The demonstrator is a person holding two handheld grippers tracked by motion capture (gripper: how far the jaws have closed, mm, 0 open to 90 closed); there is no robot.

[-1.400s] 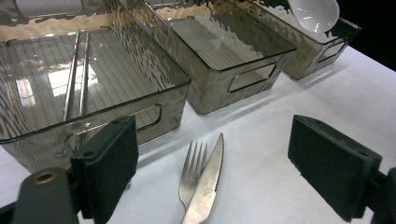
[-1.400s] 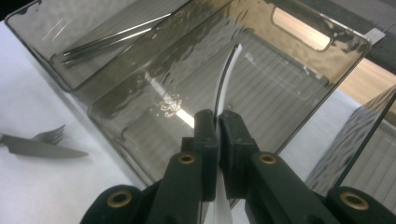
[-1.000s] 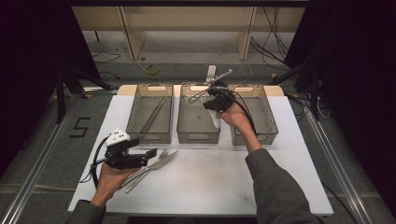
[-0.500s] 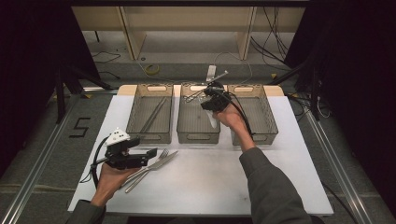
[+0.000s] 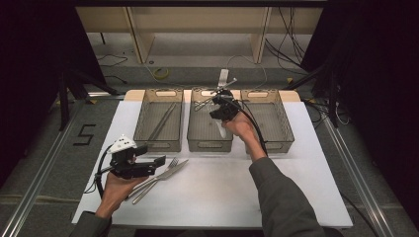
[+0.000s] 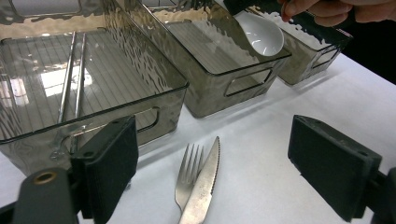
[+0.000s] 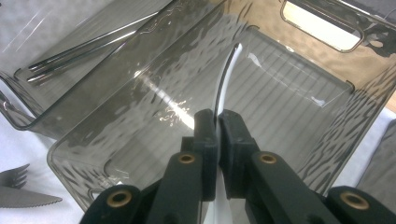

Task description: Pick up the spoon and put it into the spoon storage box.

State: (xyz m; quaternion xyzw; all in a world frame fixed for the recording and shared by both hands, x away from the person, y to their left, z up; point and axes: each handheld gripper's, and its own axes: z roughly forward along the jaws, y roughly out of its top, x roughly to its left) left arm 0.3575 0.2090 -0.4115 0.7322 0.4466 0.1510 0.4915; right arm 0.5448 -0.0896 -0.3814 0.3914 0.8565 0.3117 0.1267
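1. The right hand-held gripper hangs over the middle bin, its jaws pressed together on a white spoon. In the right gripper view the spoon's handle runs up from between the pads over the bin's ribbed floor; in the left gripper view its bowl hangs above that bin's rim.
2. The left hand-held gripper rests low at about 8 o'clock on the worktop, its jaws wide apart with nothing between them.
3. Just past its jaws, toward 2 o'clock from it, a fork and a serrated knife lie on the worktop, touching side by side.
4. Three smoky clear bins stand in a row along the far edge. The left bin holds two thin metal sticks lying lengthwise. The right bin stands just beside the middle one, at 3 o'clock from it.
5. The middle bin's walls rise around the spoon on every side.
6. The worktop is a white sheet on a paler board. Around it is grey floor, with a dark "5" marked at 9 o'clock, loose cables, and wooden frame legs at 12 o'clock. The room's sides are dark.
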